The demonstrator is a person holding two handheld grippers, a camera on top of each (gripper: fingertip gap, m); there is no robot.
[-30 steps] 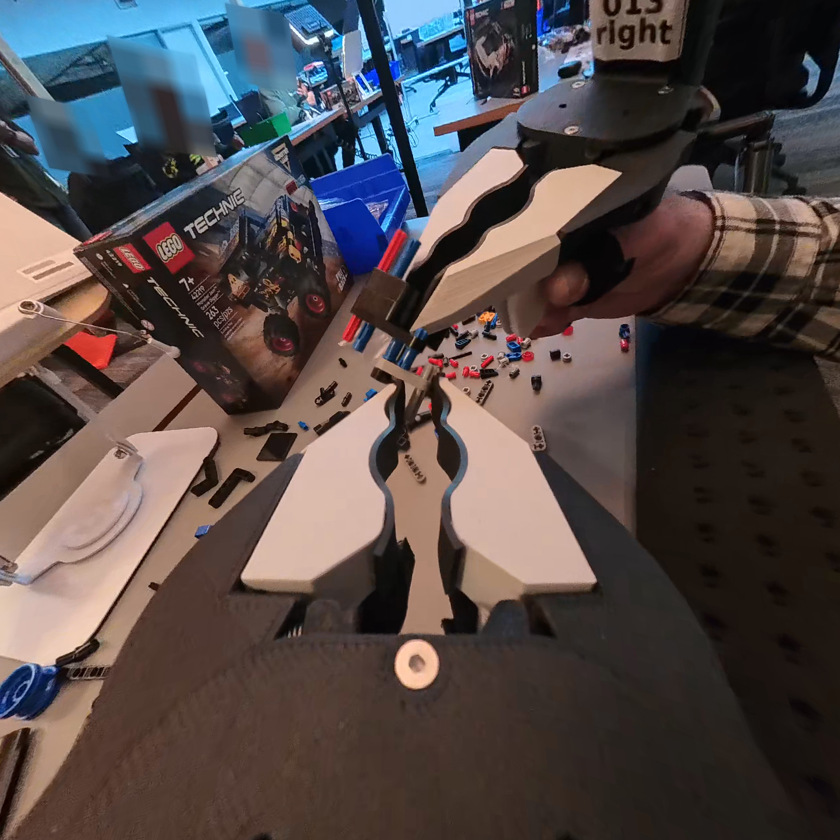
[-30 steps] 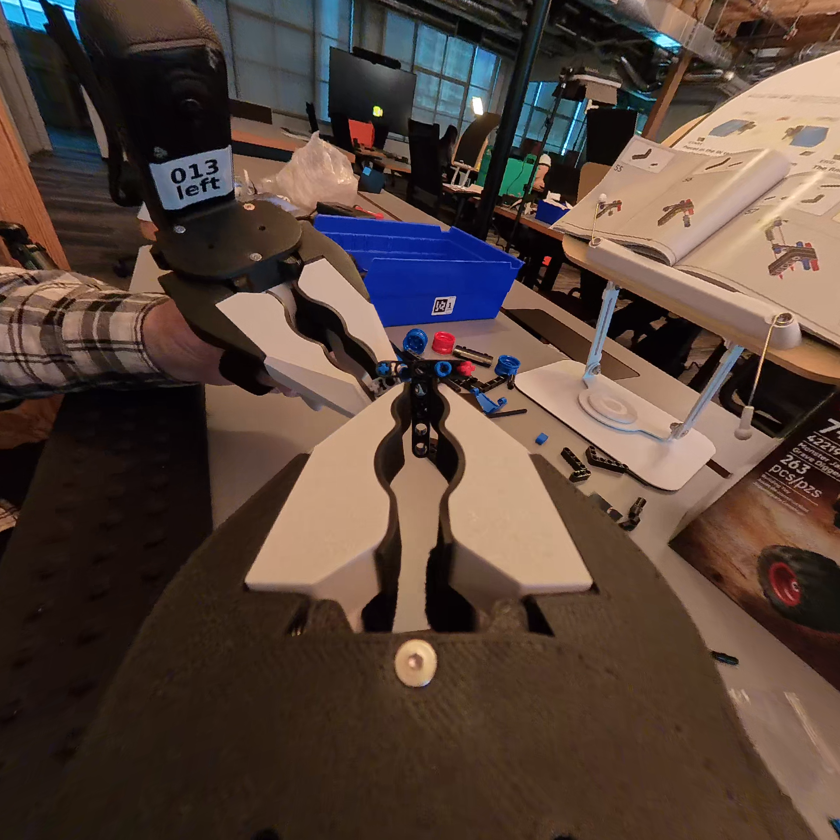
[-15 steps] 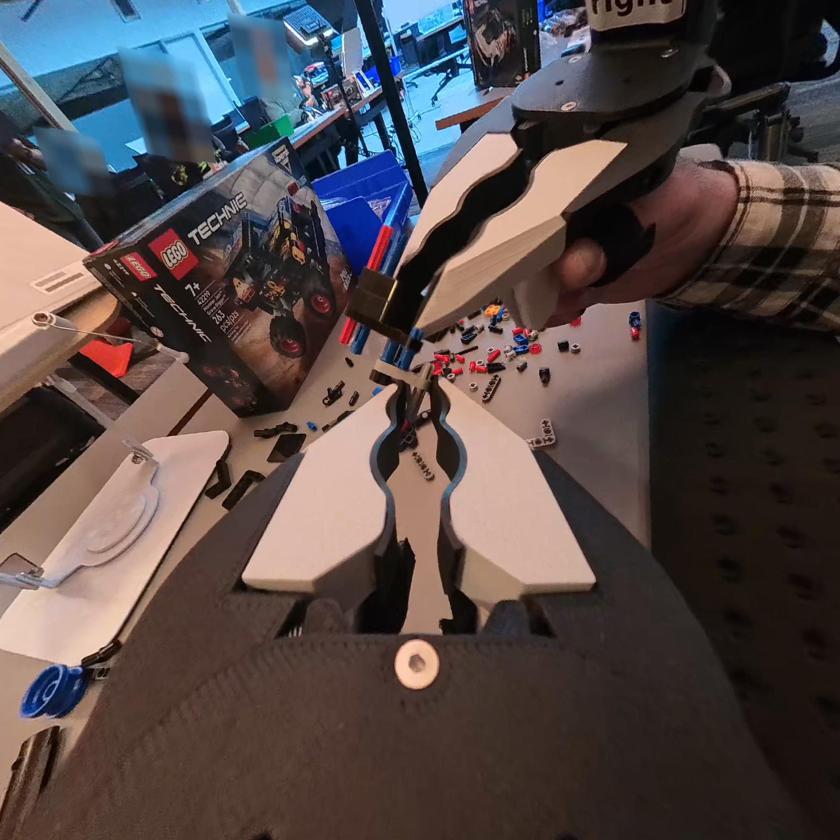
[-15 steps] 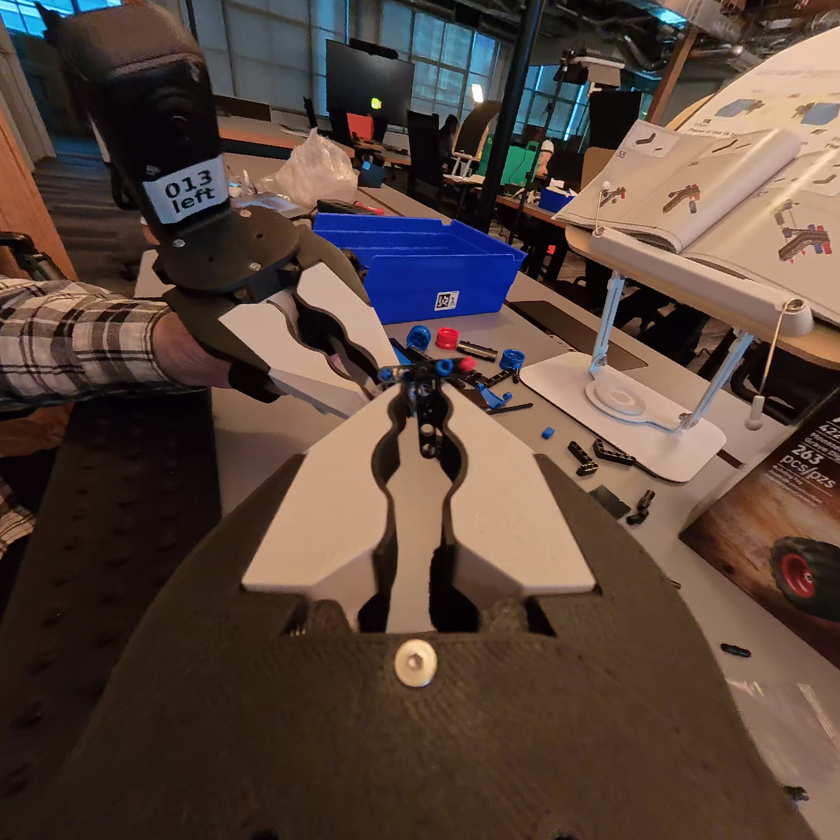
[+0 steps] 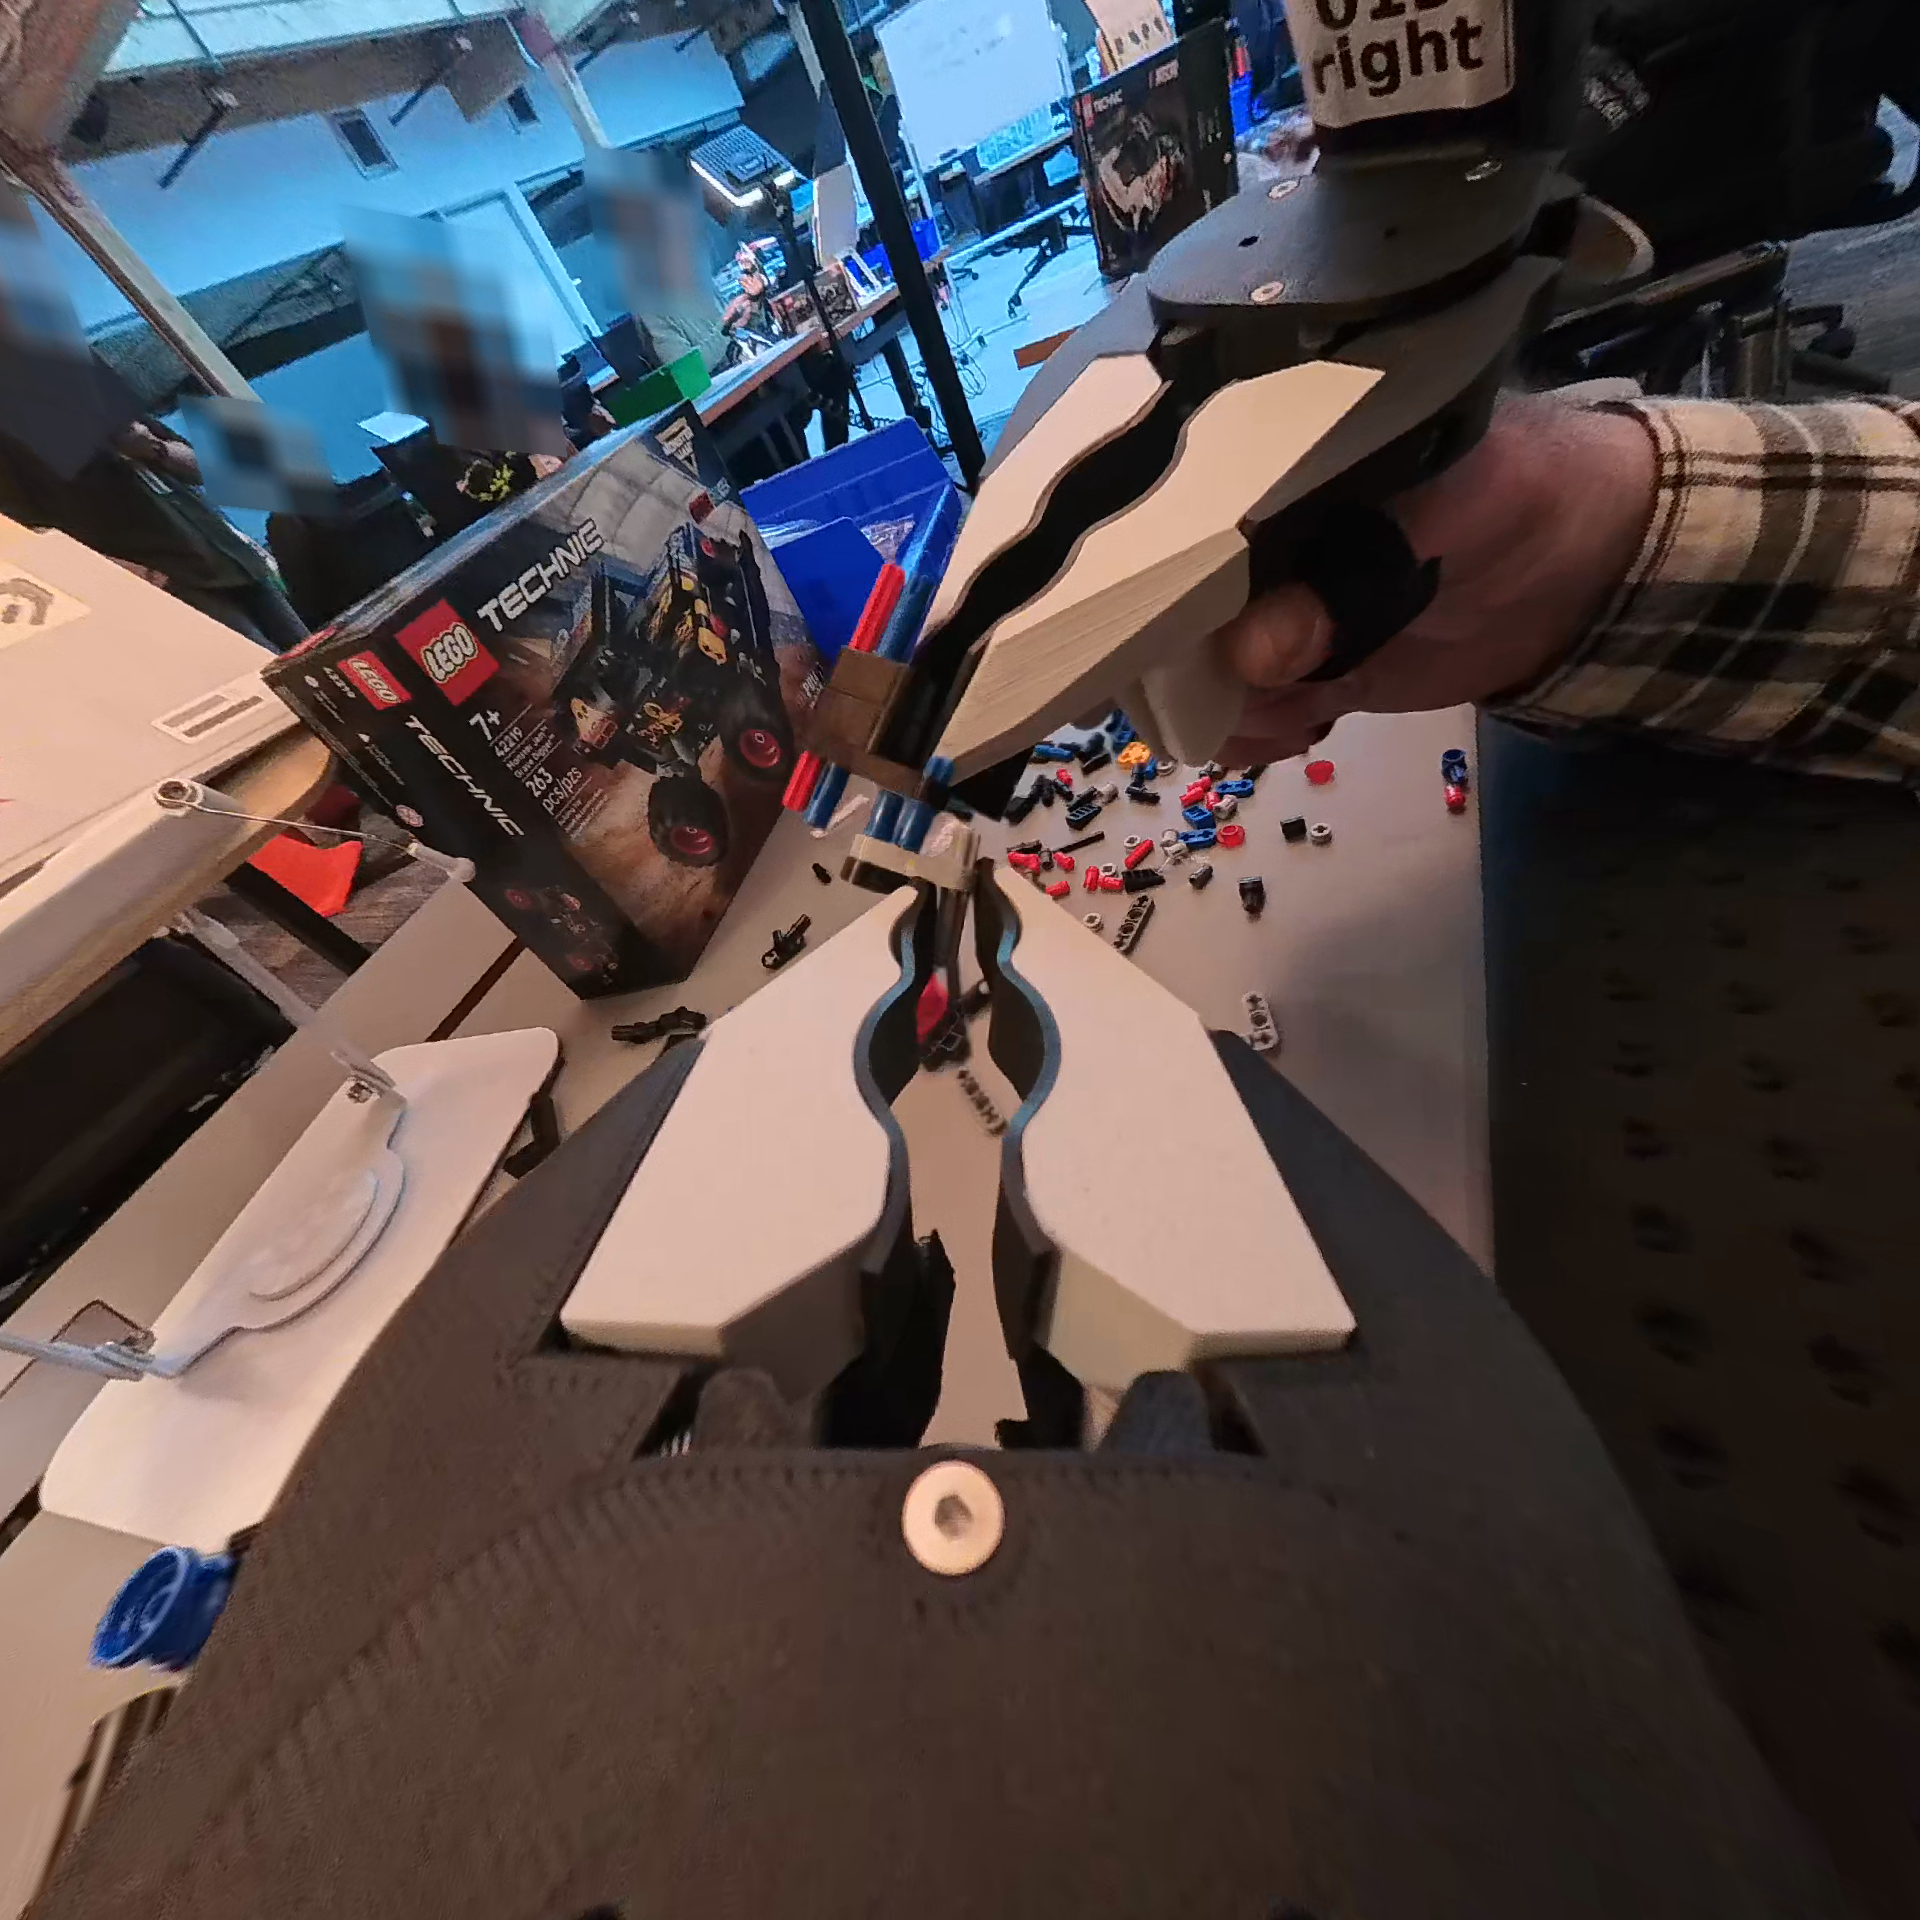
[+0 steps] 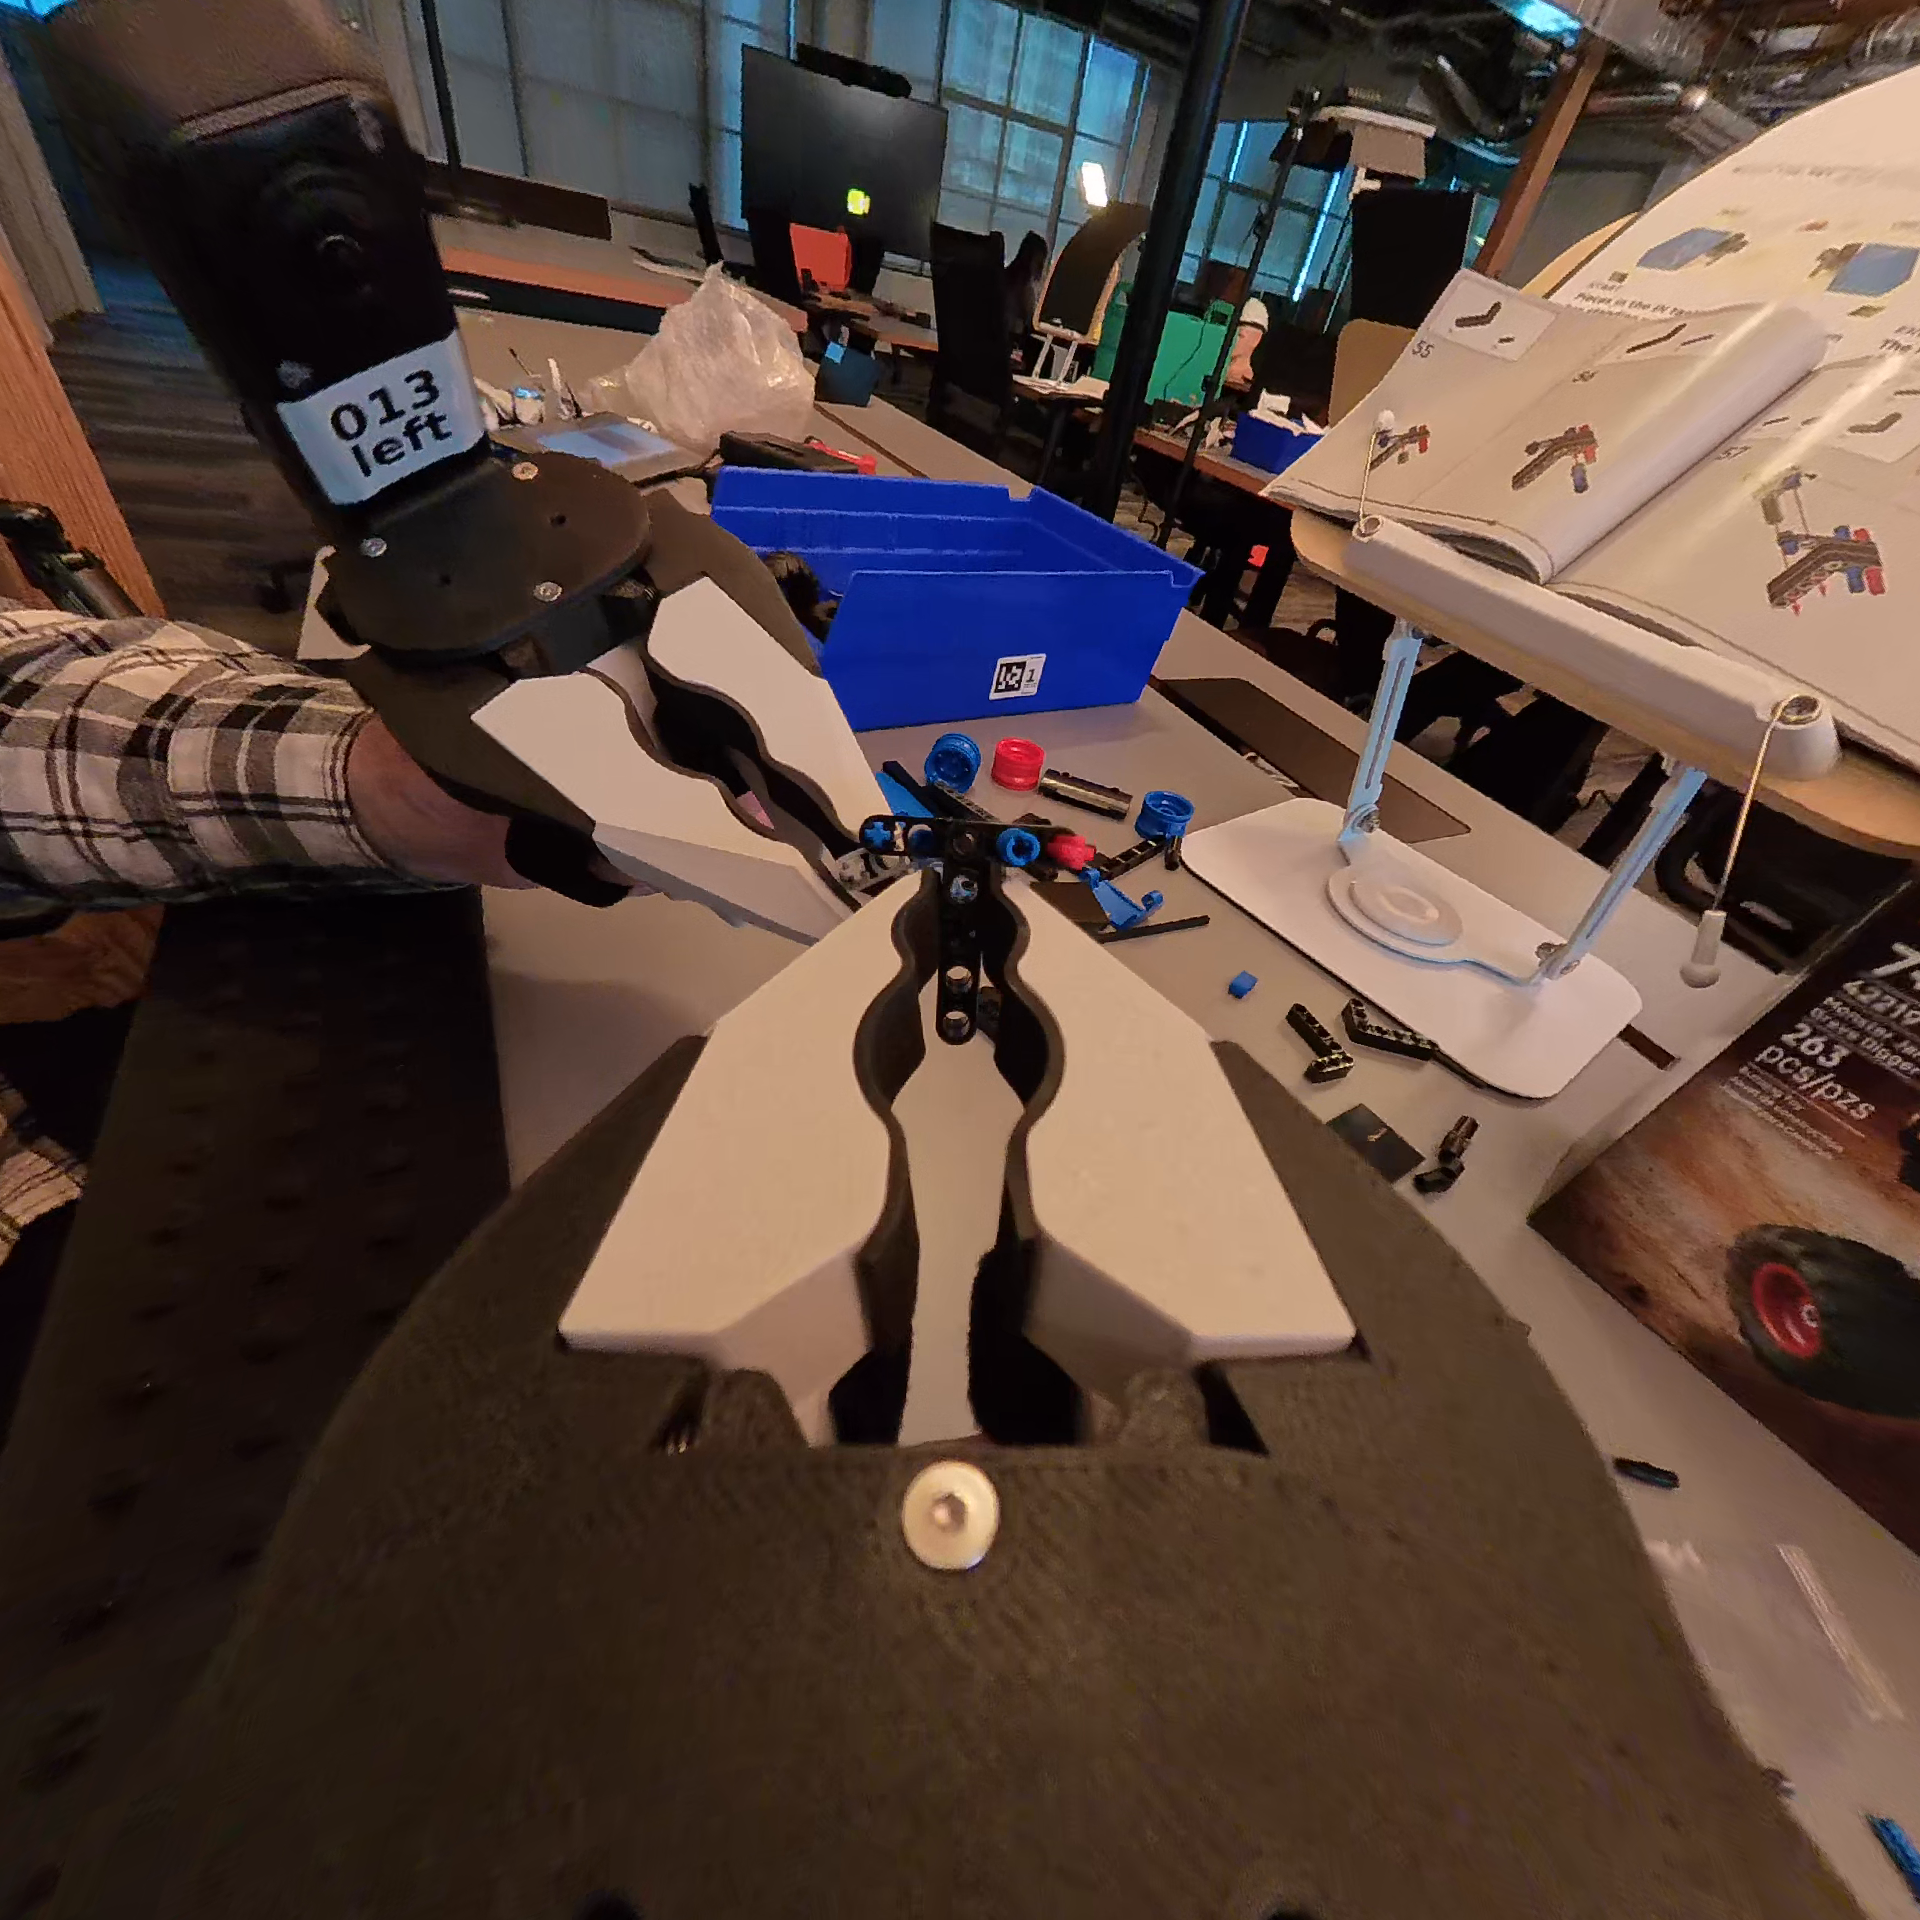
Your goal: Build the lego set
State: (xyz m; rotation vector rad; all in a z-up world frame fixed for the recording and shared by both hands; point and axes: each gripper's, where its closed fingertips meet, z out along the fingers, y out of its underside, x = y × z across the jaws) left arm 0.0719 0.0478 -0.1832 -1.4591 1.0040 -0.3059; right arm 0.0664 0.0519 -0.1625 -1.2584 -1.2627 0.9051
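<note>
Right tongs point(image 6: 961, 914) pinching black beam point(image 6: 956, 966), left tongs point(image 5: 940, 904) pinching its small grey part point(image 5: 909, 857), above bench point(image 5: 1351, 935). Light, stiff, easily popped apart; best held by the beam.

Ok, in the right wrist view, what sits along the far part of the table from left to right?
Blue plastic bin → blue wheel hub → red wheel hub → second blue wheel hub → white book stand base → lego box corner.
</note>
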